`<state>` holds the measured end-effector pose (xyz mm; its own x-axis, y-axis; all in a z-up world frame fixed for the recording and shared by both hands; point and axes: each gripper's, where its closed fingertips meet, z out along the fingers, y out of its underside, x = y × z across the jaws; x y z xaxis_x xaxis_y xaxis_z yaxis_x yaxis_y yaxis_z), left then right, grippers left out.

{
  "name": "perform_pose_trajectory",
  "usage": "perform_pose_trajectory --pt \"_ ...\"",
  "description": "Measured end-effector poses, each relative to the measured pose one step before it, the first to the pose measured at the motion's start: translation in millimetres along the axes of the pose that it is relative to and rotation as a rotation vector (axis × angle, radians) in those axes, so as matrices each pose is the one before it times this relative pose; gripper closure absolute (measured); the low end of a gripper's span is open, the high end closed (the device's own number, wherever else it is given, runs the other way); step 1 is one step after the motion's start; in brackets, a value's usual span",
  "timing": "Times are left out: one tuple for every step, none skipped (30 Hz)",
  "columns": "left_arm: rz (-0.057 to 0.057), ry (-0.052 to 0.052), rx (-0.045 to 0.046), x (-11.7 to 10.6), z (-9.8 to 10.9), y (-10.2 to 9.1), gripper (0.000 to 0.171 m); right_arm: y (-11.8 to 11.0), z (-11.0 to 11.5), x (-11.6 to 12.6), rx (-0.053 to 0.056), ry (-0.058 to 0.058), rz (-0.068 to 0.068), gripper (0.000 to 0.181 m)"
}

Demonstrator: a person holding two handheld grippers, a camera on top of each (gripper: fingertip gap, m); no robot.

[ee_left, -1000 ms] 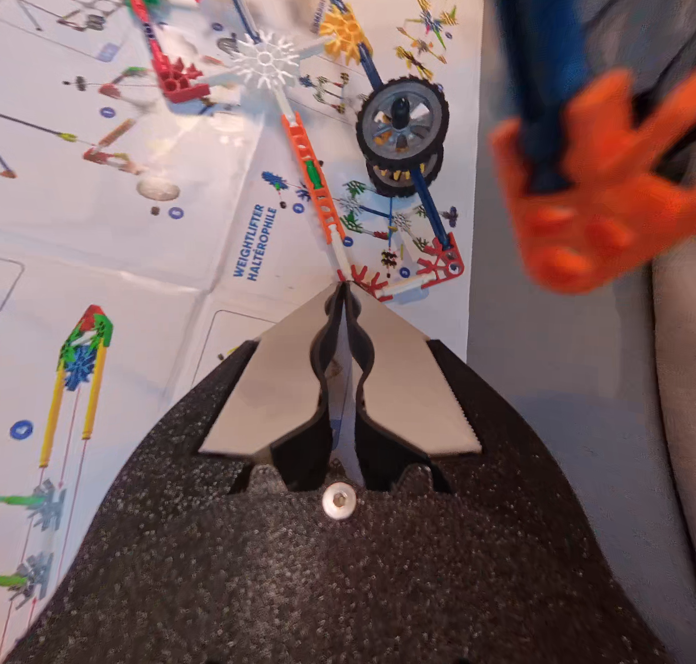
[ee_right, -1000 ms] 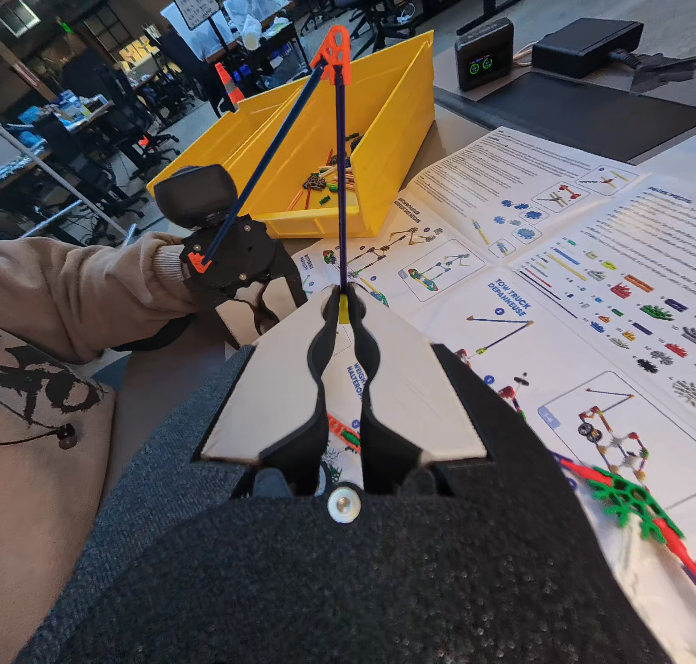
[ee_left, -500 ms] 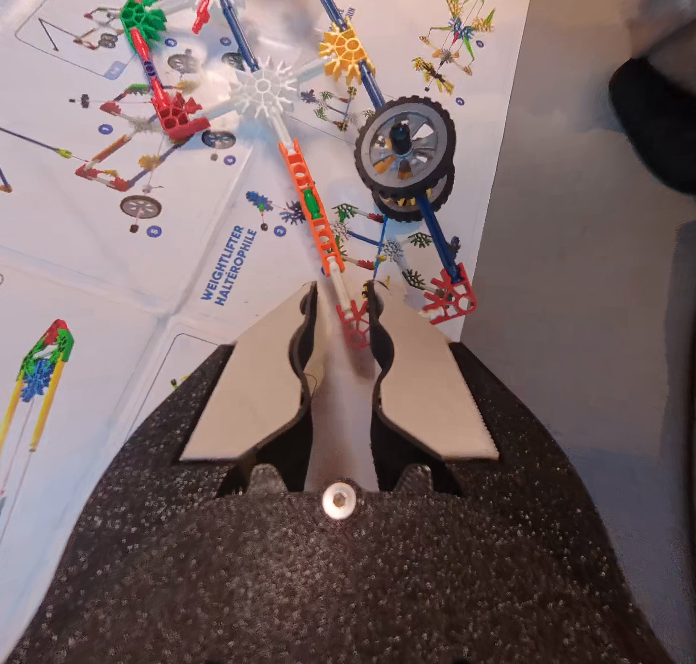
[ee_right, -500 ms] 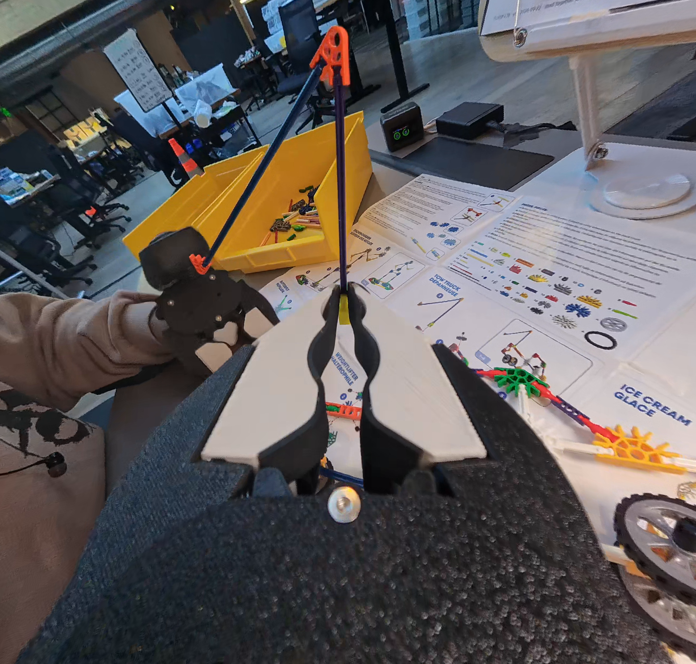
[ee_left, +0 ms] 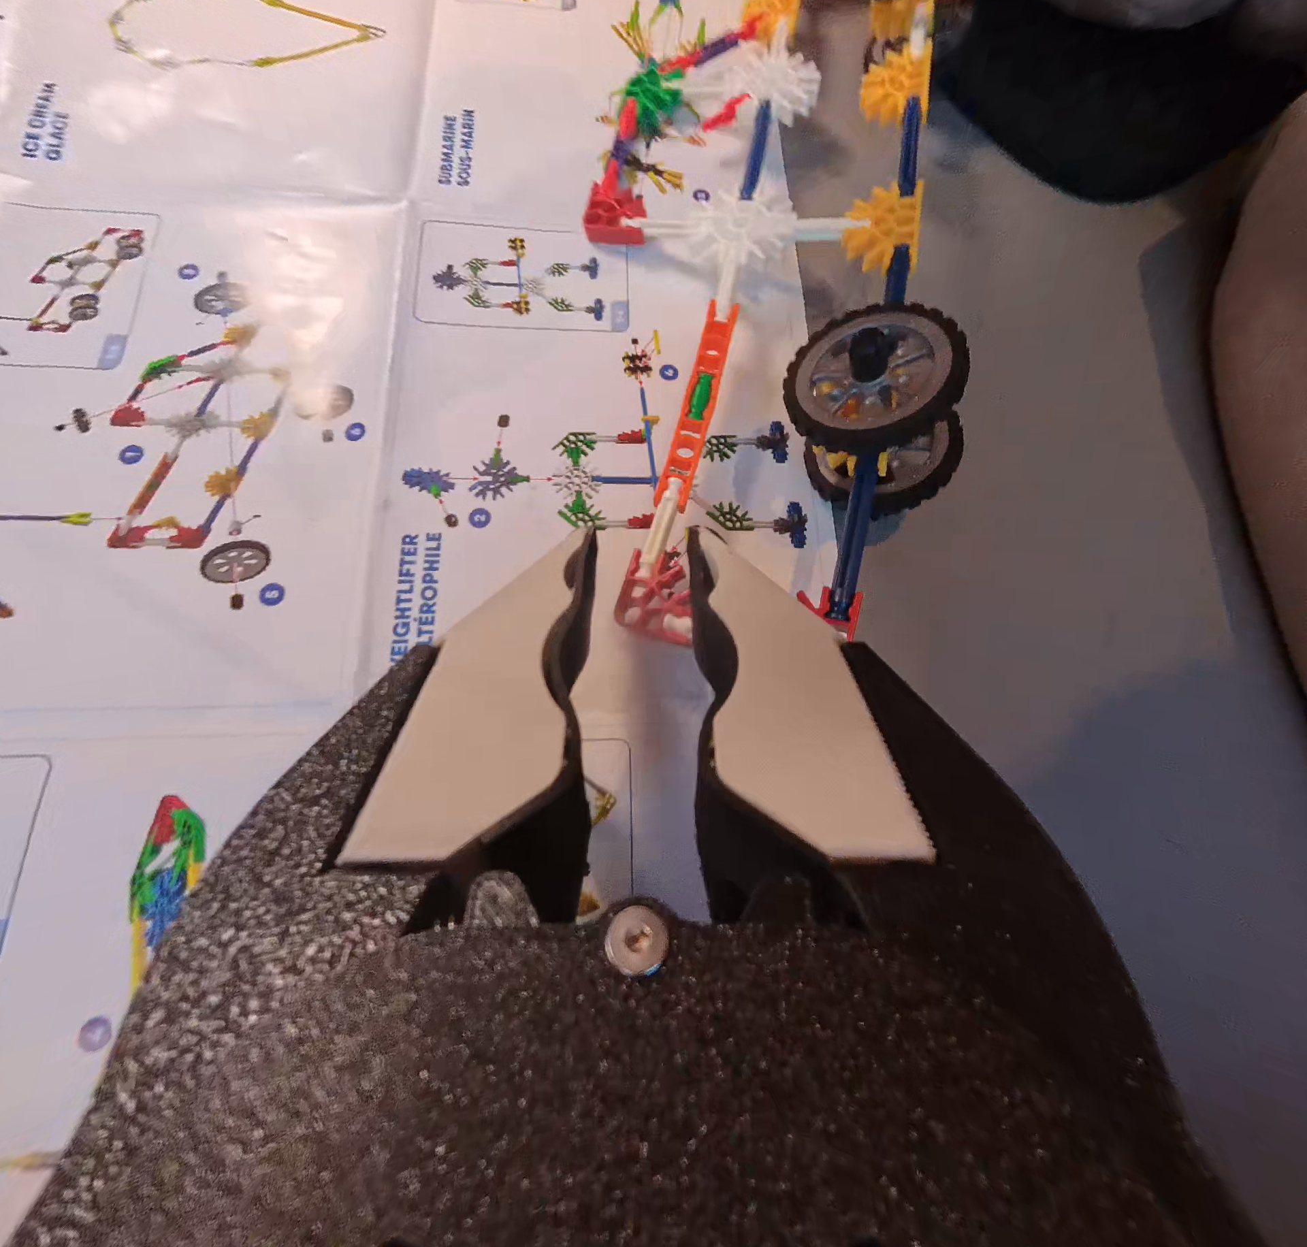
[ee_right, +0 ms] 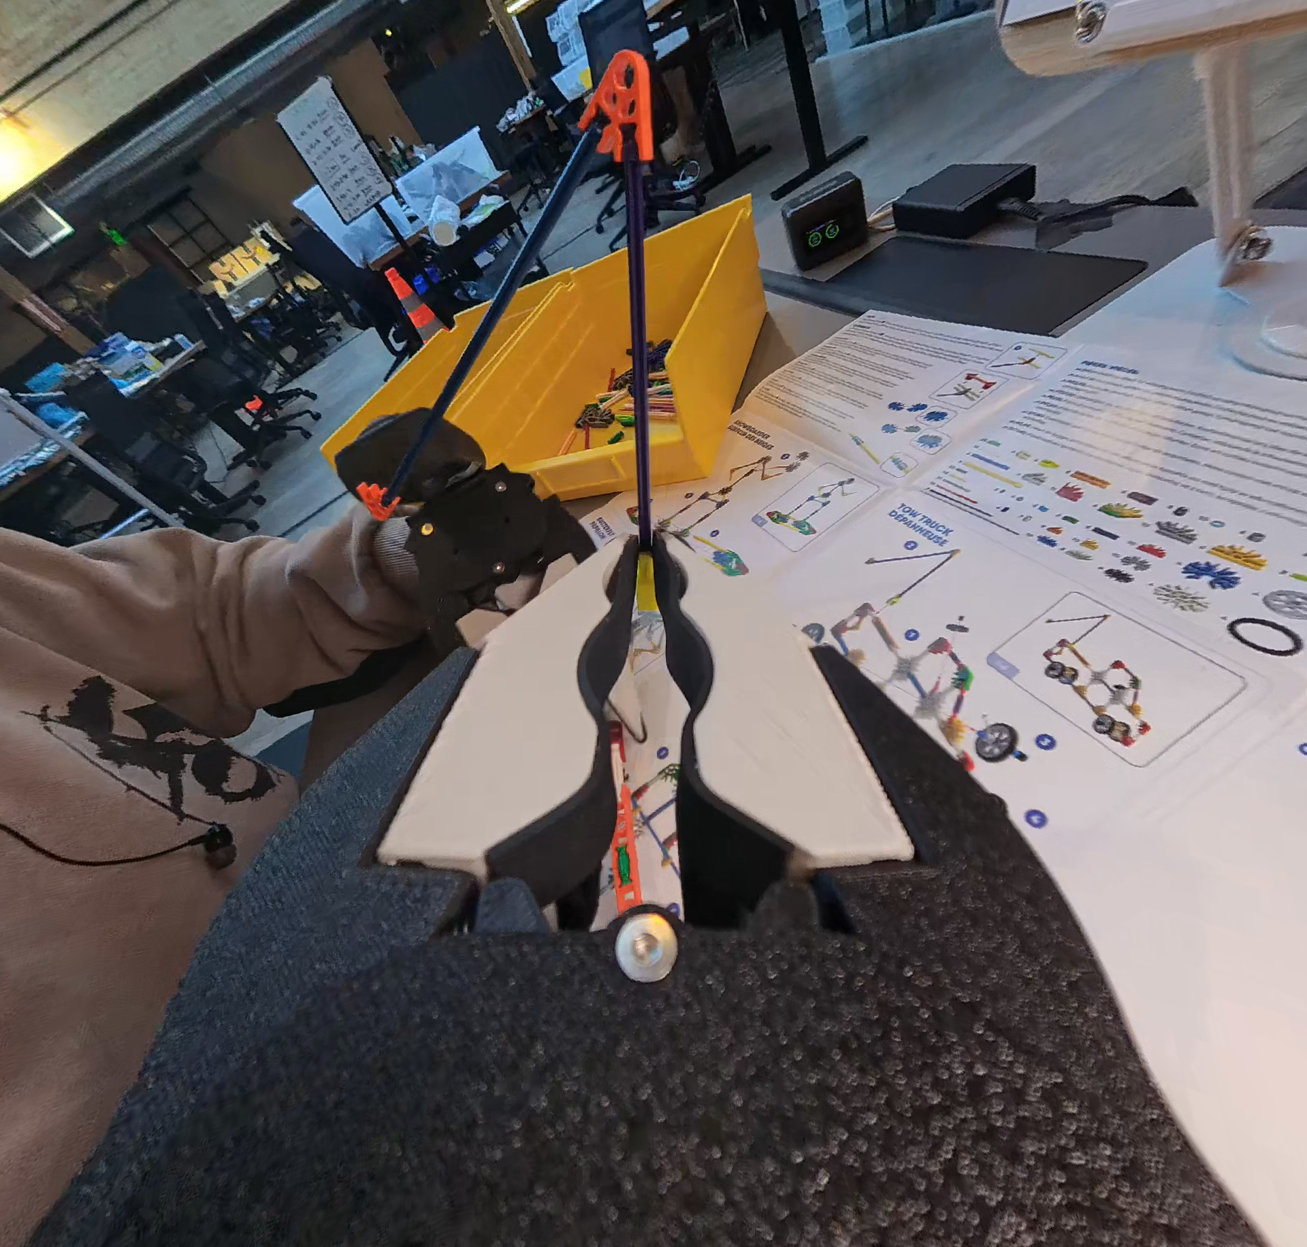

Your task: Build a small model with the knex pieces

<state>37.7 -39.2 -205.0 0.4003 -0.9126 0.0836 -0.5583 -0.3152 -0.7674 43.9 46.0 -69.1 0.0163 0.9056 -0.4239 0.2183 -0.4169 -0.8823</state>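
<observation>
On the bench, left gripper [ee_left: 640, 541] jaws stand parted around the red plastic connector [ee_left: 654, 594] of a half-built wheeled rod model [ee_left: 792, 279], while right gripper [ee_right: 645, 548] jaws pinch a dark rod with yellow tip [ee_right: 640, 336], unattached.

Spread over the surface [ee_left: 1061, 859], reaching one edge: an instruction sheet [ee_left: 283, 647]. On the sheet's edge, partly over it onto the bare surface: a toy frame [ee_left: 742, 230], its stacked wheels [ee_left: 877, 378] off the sheet. Beyond the sheet's far corner: a bin [ee_right: 566, 393] with loose pieces inside. Behind the bin, along the far edge: a mat [ee_right: 955, 279].
</observation>
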Motion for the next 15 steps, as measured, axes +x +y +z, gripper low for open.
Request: perform_pose_trajectory --pt "-0.0228 0.0003 0.04093 -2.22 -8.36 -3.65 0.144 2.35 1.76 -3.04 0.0003 -0.0151 0.0107 0.180" --pt "-0.0338 0.0068 0.05803 -1.41 -9.66 -6.17 0.144 2.05 1.74 -3.43 0.0019 -0.0225 0.0145 0.180" --pt "-0.0413 0.0044 0.06814 -1.94 -9.93 -7.69 0.146 1.23 1.94 -4.27 0.0065 -0.0333 0.0192 0.180" --pt "-0.0457 -0.0081 0.07495 -3.77 -8.94 -9.02 0.146 0.75 2.33 -4.20 0.0077 -0.0377 0.0245 0.180" --pt "-0.0513 -0.0089 0.08154 -3.44 -7.17 -10.32 0.146 1.42 2.99 -3.61 0.0019 -0.0367 0.0256 0.180" --pt "-0.0568 0.0058 0.07817 -0.70 -5.01 -10.06 0.146 1.93 3.68 -2.90 -0.0001 -0.0327 0.0190 0.180" --pt "-0.0541 0.0115 0.06684 1.09 -2.74 -8.93 0.146 1.67 4.22 -1.54 0.0041 -0.0217 0.0127 0.180" --pt "-0.0403 0.0163 0.05853 2.94 -1.32 -7.79 0.146 2.41 4.89 -1.11 0.0010 -0.0179 0.0121 0.180" --pt "-0.0270 0.0223 0.04750 4.85 0.10 -6.38 0.146 3.86 5.47 -1.64 -0.0065 -0.0197 0.0146 0.179" --pt "-0.0165 0.0233 0.03020 5.69 1.16 -4.47 0.146 4.41 5.71 -1.60 -0.0074 -0.0179 0.0120 0.179" --pt "-0.0058 0.0139 0.01771 4.47 1.84 -2.97 0.147 4.55 5.47 -1.17 -0.0084 -0.0113 0.0060 0.179" --pt "0.0024 0.0030 0.01211 2.94 2.17 -2.35 0.147 4.11 4.97 -0.85 -0.0091 -0.0074 -0.0008 0.179" --pt "0.0013 0.0086 0.01140 3.31 1.91 -2.25 0.150 3.45 4.27 -1.52 -0.0079 -0.0091 -0.0034 0.179" --pt "-0.0051 0.0056 0.00926 2.26 1.47 -1.90 0.152 2.30 3.44 -2.35 -0.0053 -0.0136 -0.0009 0.179" --pt "-0.0052 -0.0129 -0.00170 -1.19 0.94 -0.11 0.161 0.54 2.35 -2.45 0.0010 -0.0131 0.0042 0.179"
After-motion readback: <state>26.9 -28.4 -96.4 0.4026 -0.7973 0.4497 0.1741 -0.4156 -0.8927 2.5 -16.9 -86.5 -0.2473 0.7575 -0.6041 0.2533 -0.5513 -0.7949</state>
